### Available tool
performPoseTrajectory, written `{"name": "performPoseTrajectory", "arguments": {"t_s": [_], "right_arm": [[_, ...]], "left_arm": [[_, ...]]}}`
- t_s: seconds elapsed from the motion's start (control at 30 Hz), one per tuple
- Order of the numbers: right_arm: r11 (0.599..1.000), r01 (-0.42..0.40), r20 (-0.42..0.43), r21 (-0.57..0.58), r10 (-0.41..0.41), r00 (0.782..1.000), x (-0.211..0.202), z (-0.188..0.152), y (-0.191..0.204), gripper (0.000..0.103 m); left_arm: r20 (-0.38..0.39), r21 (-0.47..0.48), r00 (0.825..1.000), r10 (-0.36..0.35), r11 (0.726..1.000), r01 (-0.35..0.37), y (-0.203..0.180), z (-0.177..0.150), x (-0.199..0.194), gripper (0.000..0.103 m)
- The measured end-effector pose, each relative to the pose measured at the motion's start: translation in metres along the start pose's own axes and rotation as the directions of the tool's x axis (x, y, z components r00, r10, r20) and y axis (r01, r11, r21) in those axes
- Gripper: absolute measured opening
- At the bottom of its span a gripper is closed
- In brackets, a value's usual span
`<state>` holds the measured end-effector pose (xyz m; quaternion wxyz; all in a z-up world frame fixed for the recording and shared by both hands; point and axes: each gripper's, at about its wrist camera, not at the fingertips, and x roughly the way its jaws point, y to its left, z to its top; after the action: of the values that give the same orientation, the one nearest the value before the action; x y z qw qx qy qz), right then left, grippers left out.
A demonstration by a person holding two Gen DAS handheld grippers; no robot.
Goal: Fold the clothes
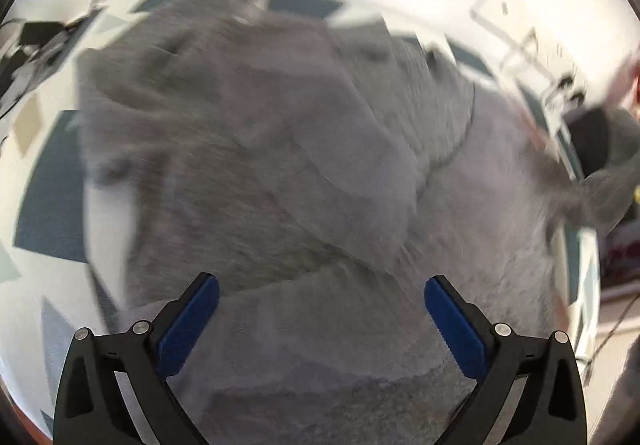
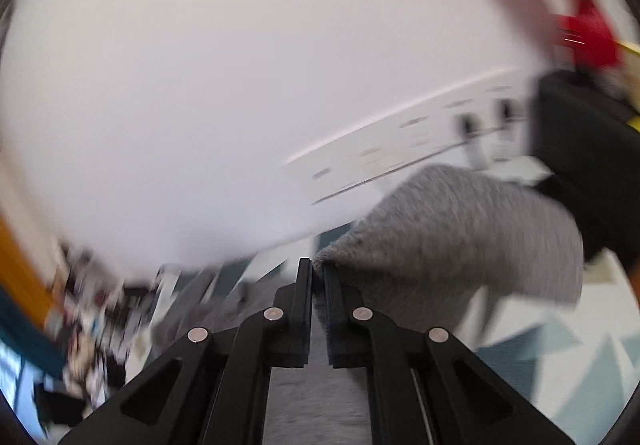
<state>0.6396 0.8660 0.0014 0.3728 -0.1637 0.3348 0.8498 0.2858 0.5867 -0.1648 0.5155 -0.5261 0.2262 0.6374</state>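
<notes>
A grey knitted garment [image 1: 280,133] lies crumpled across a patterned surface and fills most of the left wrist view. My left gripper [image 1: 322,293] hangs over its near part, jaws wide apart, blue pads [image 1: 192,321] clear of the cloth. In the right wrist view my right gripper [image 2: 318,269] is shut on an edge of the same grey garment [image 2: 460,237], which is lifted off the surface and drapes to the right of the fingers. The right gripper also shows at the far right of the left wrist view [image 1: 592,181], with cloth hanging from it. Both pictures are blurred.
The surface under the garment has blue, white and beige shapes [image 1: 48,205]. Dark cables [image 1: 48,33] lie at its far left. A white wall with a socket strip [image 2: 420,141] is behind, red objects [image 2: 588,37] and a dark box [image 2: 580,149] at right.
</notes>
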Motion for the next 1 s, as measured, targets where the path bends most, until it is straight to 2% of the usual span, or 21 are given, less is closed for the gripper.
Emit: {"name": "performPoseTrajectory", "arguments": {"t_s": [0.07,0.13,0.23,0.3,0.33,0.37,0.43,0.47,0.53,0.6,0.67,0.73,0.8,0.87,0.9,0.97,1.0], "right_arm": [[0.993,-0.071,-0.134,-0.093,0.058,0.989,0.045,-0.018,0.041,0.005],[0.977,-0.133,-0.277,-0.168,0.083,0.957,0.088,-0.048,0.076,0.005],[0.947,-0.157,-0.439,-0.280,0.019,0.898,0.134,-0.102,0.110,0.006],[0.942,-0.135,-0.498,-0.306,-0.038,0.867,0.149,-0.126,0.115,0.007],[0.945,-0.124,-0.512,-0.302,-0.051,0.858,0.151,-0.132,0.116,0.012],[0.950,-0.118,-0.516,-0.289,-0.051,0.855,0.150,-0.134,0.116,0.016],[0.960,-0.143,-0.517,-0.241,-0.003,0.856,0.141,-0.131,0.116,0.042],[0.962,-0.157,-0.515,-0.224,0.020,0.857,0.135,-0.129,0.116,0.046],[0.965,-0.162,-0.503,-0.208,0.036,0.864,0.128,-0.124,0.115,0.046],[0.976,-0.132,-0.479,-0.175,0.033,0.877,0.129,-0.113,0.108,0.046],[0.993,-0.095,-0.459,-0.073,0.051,0.887,0.136,-0.098,0.092,0.046],[0.996,-0.079,-0.438,0.043,0.090,0.894,0.147,-0.091,0.076,0.046],[0.978,-0.079,-0.429,0.191,0.156,0.890,0.170,-0.089,0.060,0.046],[0.955,-0.065,-0.446,0.291,0.195,0.874,0.194,-0.093,0.051,0.046],[0.947,-0.050,-0.458,0.318,0.200,0.866,0.205,-0.096,0.049,0.046],[0.929,-0.034,-0.446,0.368,0.208,0.871,0.215,-0.100,0.048,0.030],[0.919,-0.028,-0.427,0.394,0.209,0.880,0.213,-0.100,0.048,0.011]], "left_arm": [[0.031,-0.035,0.999,-0.012,0.999,0.013,0.027,0.007,-0.014,0.103],[0.058,-0.079,0.998,-0.032,0.996,0.036,0.054,0.006,-0.027,0.103],[0.049,-0.145,0.995,-0.089,0.985,0.095,0.075,0.021,-0.027,0.103],[0.041,-0.193,0.990,-0.135,0.971,0.141,0.095,0.022,-0.031,0.103],[0.047,-0.213,0.987,-0.151,0.964,0.158,0.099,0.023,-0.031,0.103],[0.054,-0.230,0.985,-0.162,0.958,0.170,0.103,0.025,-0.031,0.103],[0.065,-0.252,0.981,-0.183,0.948,0.194,0.110,0.031,-0.031,0.103],[0.065,-0.251,0.979,-0.193,0.946,0.203,0.110,0.035,-0.030,0.103],[0.066,-0.232,0.979,-0.194,0.951,0.204,0.106,0.045,-0.026,0.103],[0.082,-0.195,0.980,-0.180,0.962,0.193,0.099,0.053,-0.028,0.103],[0.099,-0.161,0.983,-0.157,0.972,0.172,0.095,0.057,-0.034,0.103],[0.125,-0.121,0.988,-0.095,0.986,0.110,0.092,0.056,-0.042,0.103],[0.151,-0.079,0.988,-0.035,0.996,0.047,0.092,0.054,-0.051,0.103],[0.158,-0.055,0.987,-0.006,0.998,0.014,0.098,0.048,-0.057,0.103],[0.155,-0.047,0.988,0.008,0.999,0.000,0.103,0.045,-0.059,0.103],[0.143,-0.047,0.990,0.020,0.999,-0.014,0.115,0.039,-0.062,0.103],[0.140,-0.052,0.990,0.022,0.999,-0.015,0.120,0.037,-0.063,0.103]]}}
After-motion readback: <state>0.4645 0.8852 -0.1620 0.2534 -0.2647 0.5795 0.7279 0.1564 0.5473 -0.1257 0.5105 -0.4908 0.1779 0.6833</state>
